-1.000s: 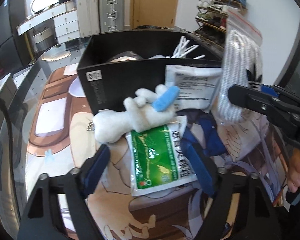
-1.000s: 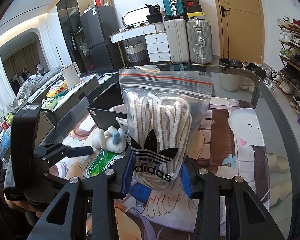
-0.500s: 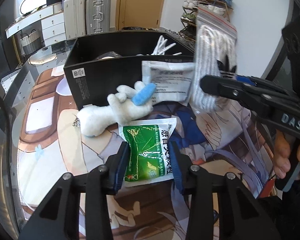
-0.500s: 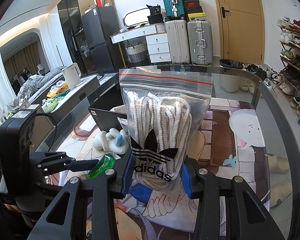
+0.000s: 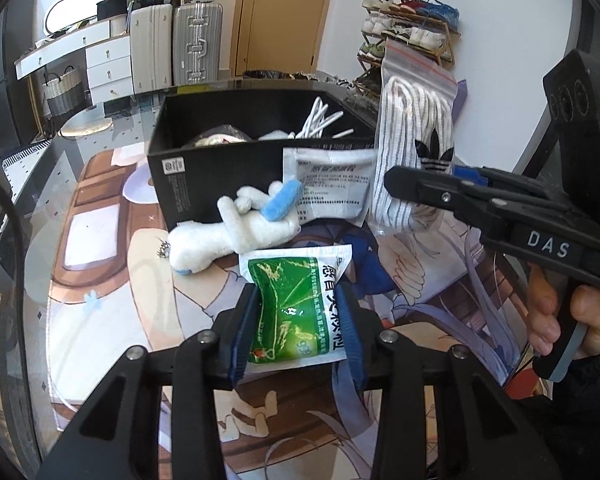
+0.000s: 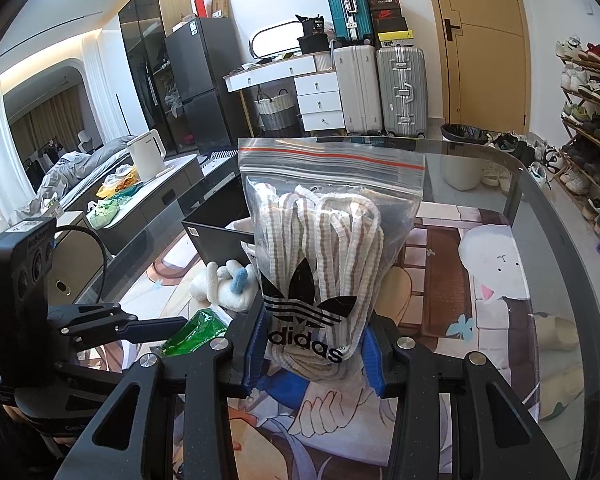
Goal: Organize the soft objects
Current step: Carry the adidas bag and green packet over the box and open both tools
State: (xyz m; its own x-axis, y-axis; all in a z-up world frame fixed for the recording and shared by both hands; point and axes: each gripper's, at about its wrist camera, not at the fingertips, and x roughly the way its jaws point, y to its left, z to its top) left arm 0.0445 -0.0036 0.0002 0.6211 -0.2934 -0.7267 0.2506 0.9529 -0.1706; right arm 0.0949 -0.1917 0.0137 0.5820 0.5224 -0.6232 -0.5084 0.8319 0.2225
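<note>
My left gripper (image 5: 298, 332) is shut on a green and white sachet (image 5: 296, 312), lifted a little off the printed mat. My right gripper (image 6: 314, 346) is shut on a clear zip bag of striped laces (image 6: 324, 256), held upright; the same zip bag (image 5: 414, 152) and right gripper (image 5: 440, 196) show at the right of the left wrist view. A white plush toy with a blue piece (image 5: 240, 228) lies in front of the black box (image 5: 220, 176), which holds white cords and soft items. A white sachet (image 5: 332, 184) leans on the box front.
The printed mat (image 5: 100, 280) covers a glass table (image 6: 556, 216) with a curved edge. A hand (image 5: 556, 320) grips the right tool's handle. Suitcases, drawers and a shoe rack (image 6: 592, 120) stand beyond the table.
My left gripper closed on the green sachet and raised it slightly off the mat, towards the box. The right gripper with the lace bag has not moved.
</note>
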